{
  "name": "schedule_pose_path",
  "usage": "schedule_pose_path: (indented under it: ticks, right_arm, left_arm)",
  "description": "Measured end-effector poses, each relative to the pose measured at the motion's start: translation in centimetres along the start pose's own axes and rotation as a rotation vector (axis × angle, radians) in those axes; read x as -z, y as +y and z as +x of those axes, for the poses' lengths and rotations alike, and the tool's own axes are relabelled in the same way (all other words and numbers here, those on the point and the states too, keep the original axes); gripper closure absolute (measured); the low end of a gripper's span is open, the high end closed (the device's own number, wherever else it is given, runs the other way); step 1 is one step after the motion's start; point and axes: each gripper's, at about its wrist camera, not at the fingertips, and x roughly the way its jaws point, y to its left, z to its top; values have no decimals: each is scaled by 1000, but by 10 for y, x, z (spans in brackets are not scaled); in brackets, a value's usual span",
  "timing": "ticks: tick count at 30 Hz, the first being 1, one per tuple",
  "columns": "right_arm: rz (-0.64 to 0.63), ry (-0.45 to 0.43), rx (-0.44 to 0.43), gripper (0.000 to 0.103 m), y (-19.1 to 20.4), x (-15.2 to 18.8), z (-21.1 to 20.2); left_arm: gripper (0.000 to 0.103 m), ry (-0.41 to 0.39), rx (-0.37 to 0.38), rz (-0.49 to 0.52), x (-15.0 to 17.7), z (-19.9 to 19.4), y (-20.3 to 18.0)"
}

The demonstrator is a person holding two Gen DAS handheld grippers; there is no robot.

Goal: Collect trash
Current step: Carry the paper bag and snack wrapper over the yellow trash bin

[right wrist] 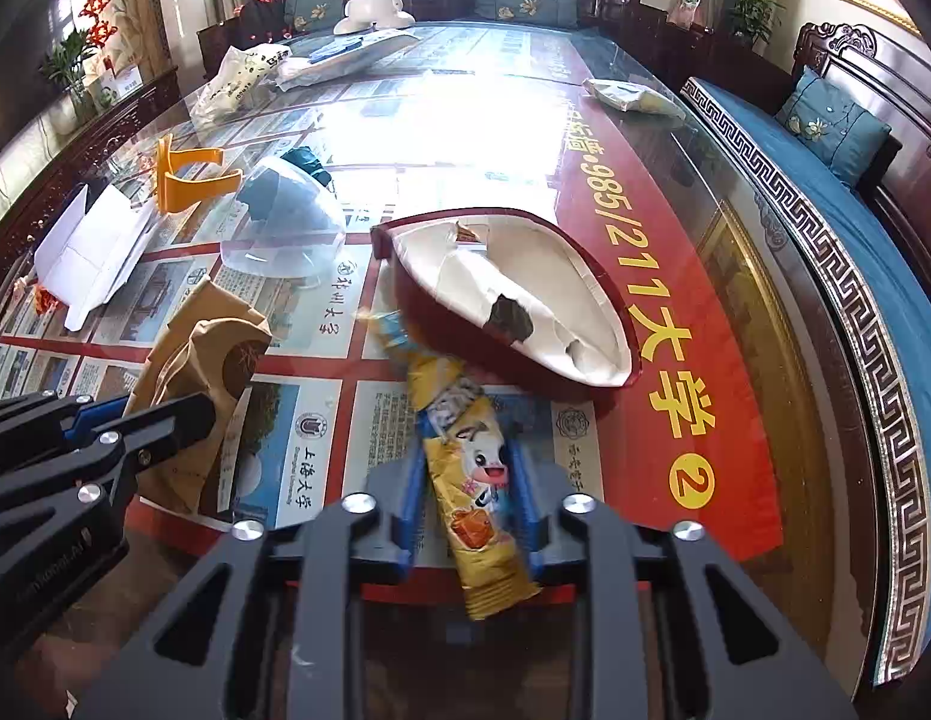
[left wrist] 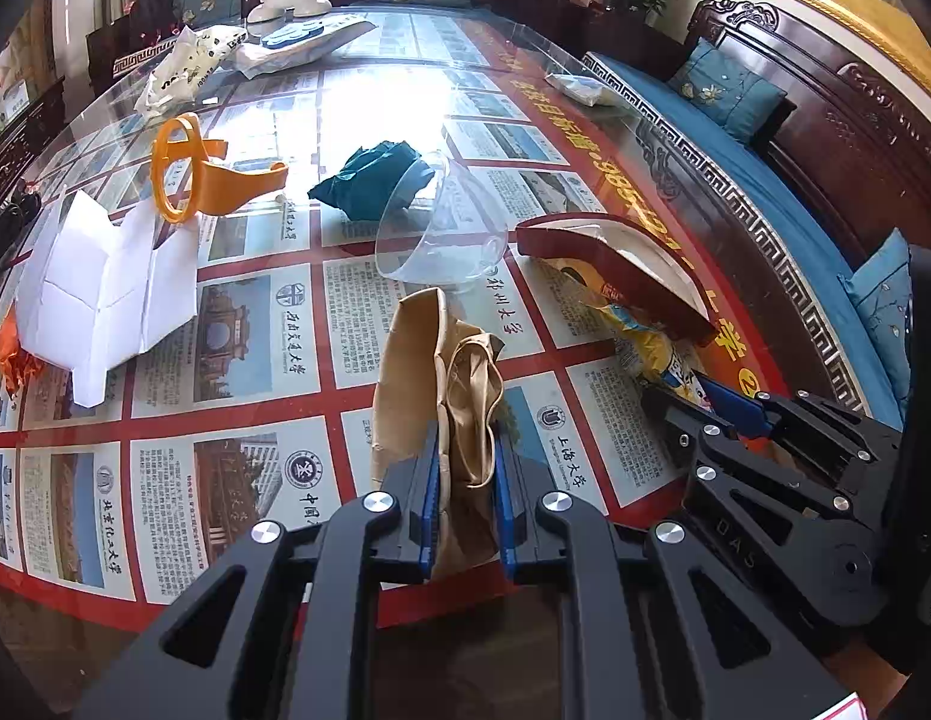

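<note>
On the glass-topped table point(left wrist: 237, 360), left wrist view: the left gripper point(left wrist: 465, 480) is closed narrowly on a crumpled brown paper bag point(left wrist: 441, 360), near the table's front edge. A clear plastic bowl point(left wrist: 441, 222) lies tipped beyond it. Right wrist view: the right gripper point(right wrist: 471, 492) clamps a yellow snack wrapper point(right wrist: 471, 480), just before a torn red paper bowl point(right wrist: 513, 294).

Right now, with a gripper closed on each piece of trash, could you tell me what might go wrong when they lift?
1. The right gripper holds the yellow wrapper near its end; its far end lies under the red paper bowl, so lifting may drag or tip the bowl.
2. The left gripper pinches the crumpled brown bag at one fold; it could slip or unfold.
3. The clear bowl lies tipped just behind the bag and could get knocked.
</note>
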Motion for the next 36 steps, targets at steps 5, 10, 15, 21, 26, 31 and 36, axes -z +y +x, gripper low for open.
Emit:
schedule_pose_path:
  ticks: [5, 10, 15, 21, 26, 31, 36]
  right_arm:
    - [5, -27, -19, 84, 3, 11, -12]
    - [11, -68, -31, 84, 10, 21, -31]
    - [30, -91, -38, 84, 14, 34, -50]
    - [59, -143, -23, 84, 17, 58, -91]
    - [88, -196, 14, 84, 17, 91, -139]
    - [133, -223, 66, 84, 11, 133, -179]
    - [210, -214, 134, 83, -4, 185, -212]
  left_arm:
    - [87, 3, 5, 10, 5, -3, -1]
    - [87, 3, 14, 29, 13, -9, -2]
    - [87, -3, 21, 63, 25, -21, -7]
    - [87, 2, 62, 128, 48, -41, -21]
    - [87, -1, 135, 214, 79, -69, -46]
    - [87, 3, 206, 303, 113, -93, -76]
    - [87, 34, 278, 382, 148, -106, -109]
